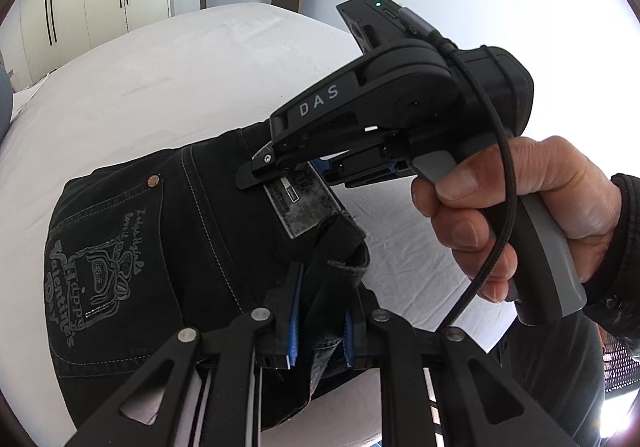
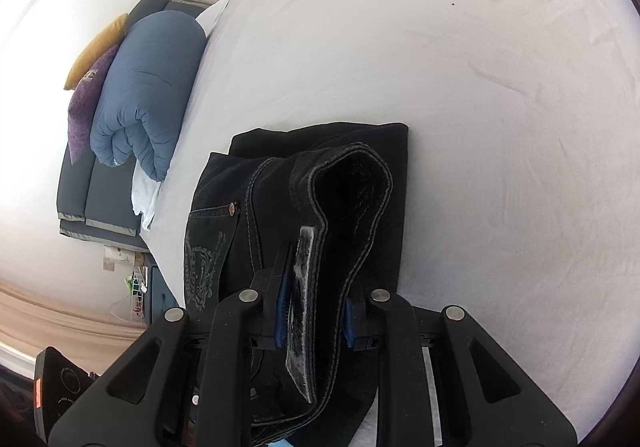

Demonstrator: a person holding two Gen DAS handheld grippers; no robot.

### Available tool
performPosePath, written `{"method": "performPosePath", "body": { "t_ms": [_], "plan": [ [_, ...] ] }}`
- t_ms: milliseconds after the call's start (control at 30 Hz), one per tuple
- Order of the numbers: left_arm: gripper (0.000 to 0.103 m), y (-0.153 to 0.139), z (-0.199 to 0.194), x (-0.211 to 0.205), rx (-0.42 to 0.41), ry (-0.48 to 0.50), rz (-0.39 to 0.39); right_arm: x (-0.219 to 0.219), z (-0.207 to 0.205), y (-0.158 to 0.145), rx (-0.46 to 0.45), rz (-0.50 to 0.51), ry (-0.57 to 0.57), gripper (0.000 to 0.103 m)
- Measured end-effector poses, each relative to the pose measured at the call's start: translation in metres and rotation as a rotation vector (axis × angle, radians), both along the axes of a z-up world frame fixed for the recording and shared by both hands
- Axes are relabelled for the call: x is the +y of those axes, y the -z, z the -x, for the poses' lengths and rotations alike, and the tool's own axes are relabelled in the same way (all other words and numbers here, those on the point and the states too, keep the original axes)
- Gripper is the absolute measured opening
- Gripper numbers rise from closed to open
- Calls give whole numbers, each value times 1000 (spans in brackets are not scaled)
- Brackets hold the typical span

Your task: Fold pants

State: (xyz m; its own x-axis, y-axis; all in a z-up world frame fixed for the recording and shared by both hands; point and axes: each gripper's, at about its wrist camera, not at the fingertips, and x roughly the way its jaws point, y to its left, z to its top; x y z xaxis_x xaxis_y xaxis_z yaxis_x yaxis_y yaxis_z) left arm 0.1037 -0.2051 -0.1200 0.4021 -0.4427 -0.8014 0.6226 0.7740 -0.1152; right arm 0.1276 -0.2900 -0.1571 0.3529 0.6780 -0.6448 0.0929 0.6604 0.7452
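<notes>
With both the left hand-held gripper (image 1: 320,331) and right hand-held gripper (image 2: 314,311) clamped on the waistband, the black pants (image 1: 160,247) are stretched lengthwise ahead across the bed (image 2: 500,127).

The pants (image 1: 168,247) are black denim with pale grey stitching, a small copper rivet (image 1: 153,180) and a grey printed drawing with lettering on the back pocket (image 1: 92,271). A grey mottled patch (image 1: 300,207) sits on the waistband. The bed (image 1: 180,87) is covered in white. The right hand-held gripper (image 1: 256,167) is black with light grey letters and a grey handle. The left hand-held gripper (image 1: 320,331) is black with blue pads (image 1: 293,327). At the far left lie a blue quilt (image 2: 148,95), a purple pillow (image 2: 86,107) and a mustard-yellow pillow (image 2: 96,51).
</notes>
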Motion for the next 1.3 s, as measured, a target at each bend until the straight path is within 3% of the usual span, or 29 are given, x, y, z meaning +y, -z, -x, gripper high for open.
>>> {"method": "performPosePath", "body": {
  "t_ms": [100,167,233,300,500,567,700,800,900,1000,1167,1300],
  "plan": [
    [21,10,1,-6,22,3,-1,-6,2,15,23,-37,17,20],
    [30,12,2,-6,36,11,30,-15,4,24,37,-83,38,20],
    [52,10,4,-5,64,28,73,-19,8,23,35,-92,58,22],
    [57,6,9,0,76,40,107,-29,12,22,23,-87,82,26],
    [59,-24,11,46,71,-15,207,-56,27,-5,-7,-1,189,28],
    [59,-28,2,70,47,-61,220,-56,32,-21,-52,-48,196,28],
    [59,-22,-33,110,58,-161,207,-25,36,-42,-108,-147,106,28],
    [59,-7,-52,123,84,-164,169,10,39,-34,-78,-135,22,28],
    [58,25,-59,120,161,-153,147,31,47,9,51,-65,-30,25],
    [57,39,-56,124,169,-161,165,25,60,28,26,-131,23,15],
    [54,12,-60,128,158,-146,195,31,58,9,20,-65,7,16],
    [54,-4,-113,139,127,-183,196,29,48,-14,-48,-86,13,16]
  ]
}}
